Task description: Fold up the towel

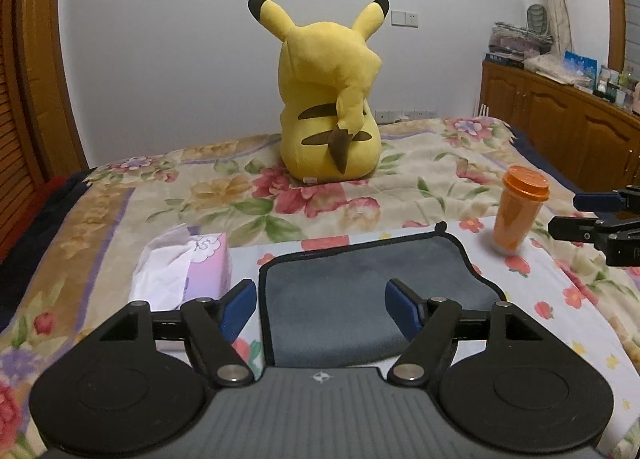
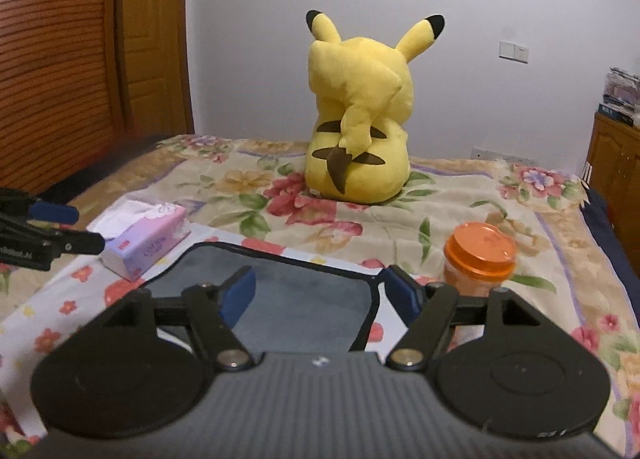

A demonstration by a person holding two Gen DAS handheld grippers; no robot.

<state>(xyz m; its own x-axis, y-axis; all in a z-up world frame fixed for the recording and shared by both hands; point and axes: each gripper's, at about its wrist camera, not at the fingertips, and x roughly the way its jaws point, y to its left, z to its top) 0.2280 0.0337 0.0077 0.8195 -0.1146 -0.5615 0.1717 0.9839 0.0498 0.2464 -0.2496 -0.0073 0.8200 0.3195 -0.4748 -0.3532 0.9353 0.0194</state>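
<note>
A grey towel with a dark hem lies flat on the flowered bedspread, just ahead of both grippers; it also shows in the right wrist view. My left gripper is open and empty, held above the towel's near part. My right gripper is open and empty, over the towel's right near side. The right gripper's fingers show at the right edge of the left wrist view. The left gripper's fingers show at the left edge of the right wrist view.
A pink tissue box lies left of the towel. An orange lidded cup stands to its right. A yellow plush toy sits behind, mid-bed. A wooden cabinet stands right; wooden doors stand left.
</note>
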